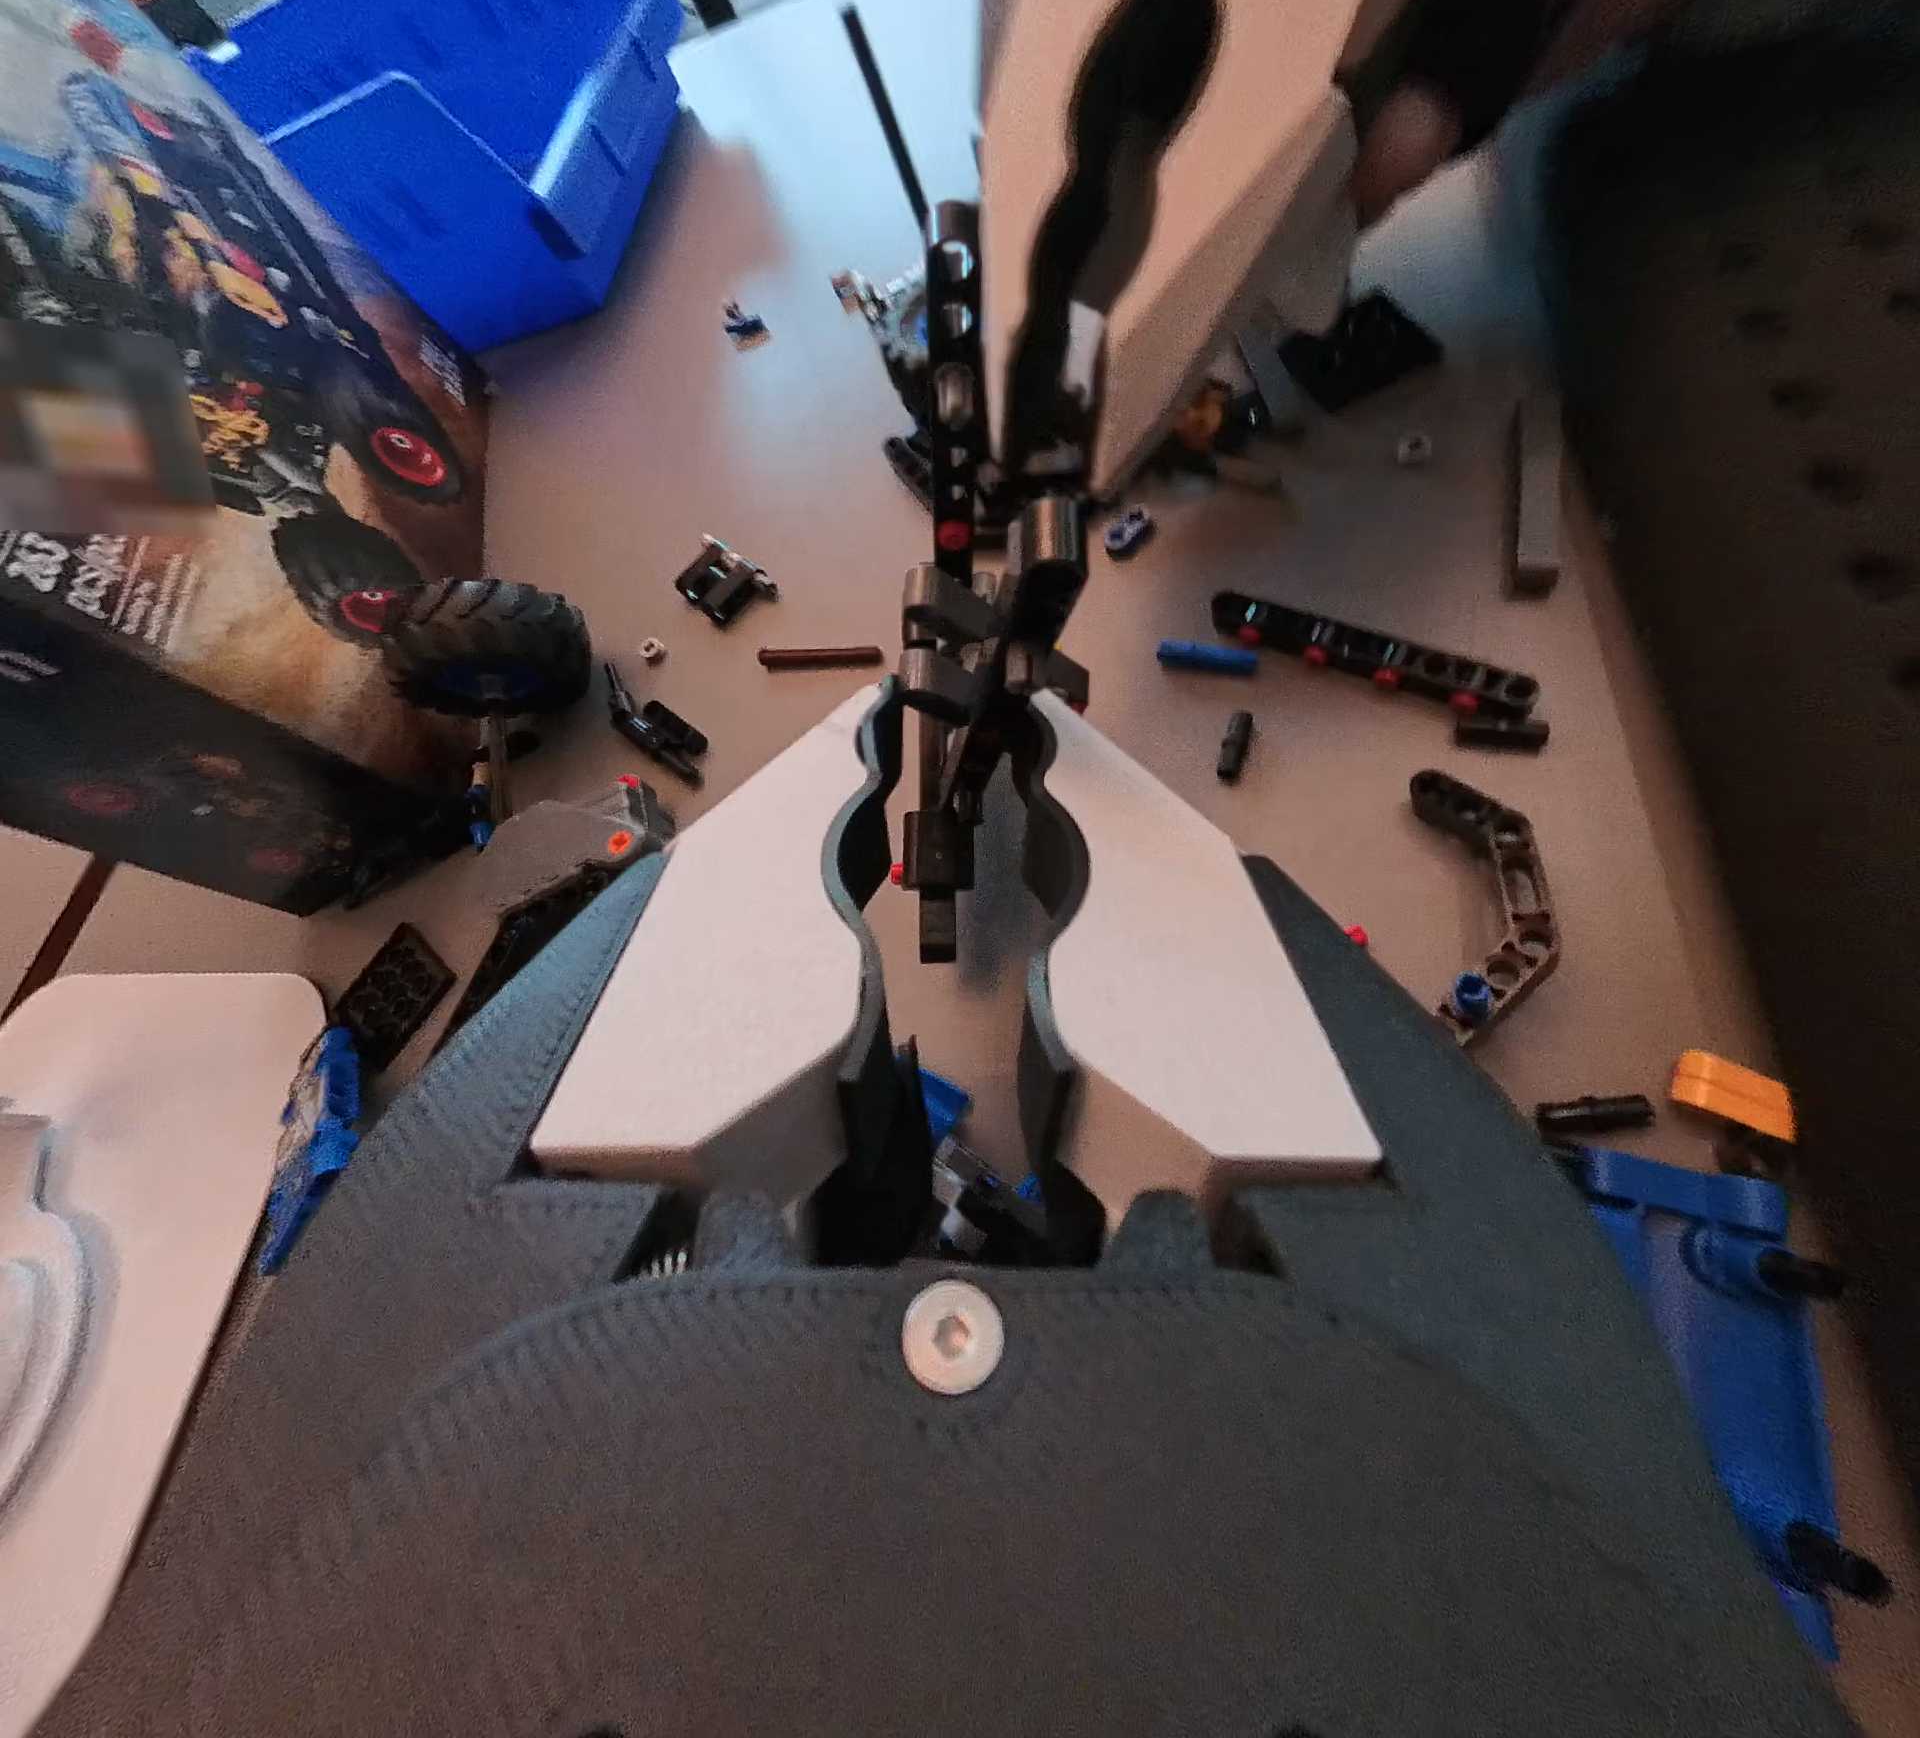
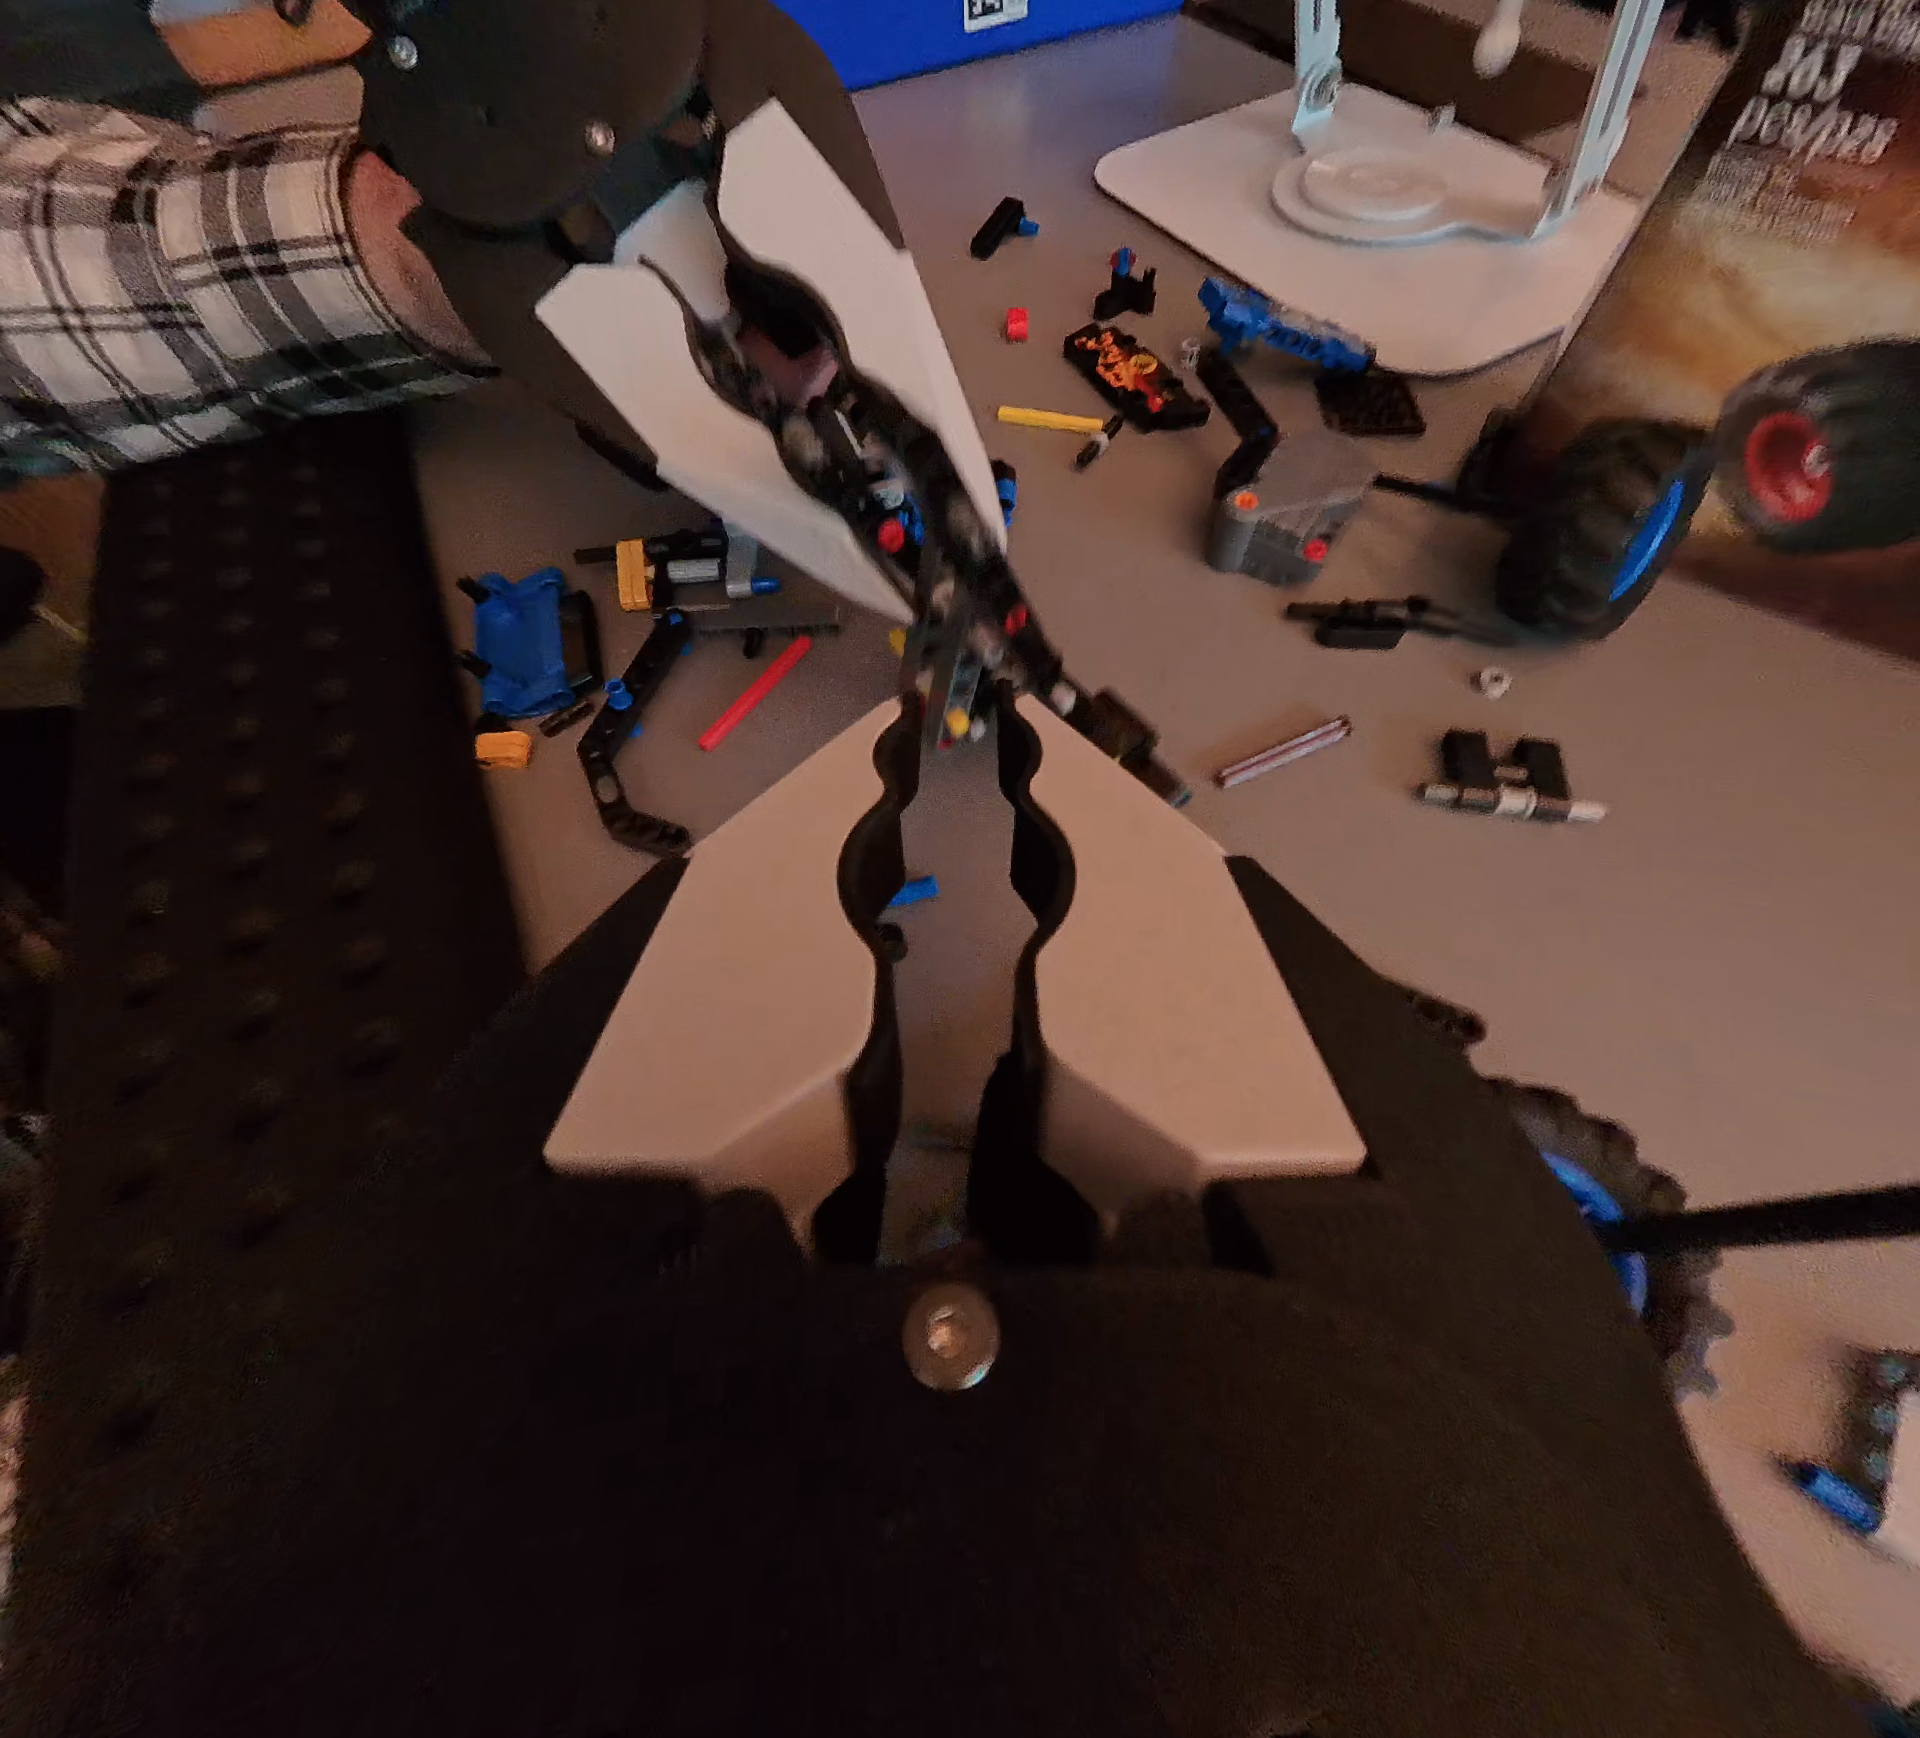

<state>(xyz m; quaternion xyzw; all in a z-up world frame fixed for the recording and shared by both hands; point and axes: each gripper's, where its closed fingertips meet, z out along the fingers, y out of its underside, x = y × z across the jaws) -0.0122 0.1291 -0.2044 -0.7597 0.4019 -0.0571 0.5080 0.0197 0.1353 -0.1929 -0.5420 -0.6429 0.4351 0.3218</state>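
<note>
A black and grey toy-brick assembly with red pins hangs above the grey table between both grippers. My left gripper is shut on its lower part, which runs down between the white fingers. My right gripper comes in from above and grips the assembly's upper end beside a long black holed beam. In the right wrist view my right gripper closes on a thin grey beam of the assembly, and my left gripper reaches in from the upper left, shut on the same assembly.
Loose bricks lie across the table: a long black beam, a curved beam, an orange piece and a tyre. A toy box, a blue bin, a white stand base and a black perforated mat border the area. Spacing between my two grippers at the tips: around 4 centimetres.
</note>
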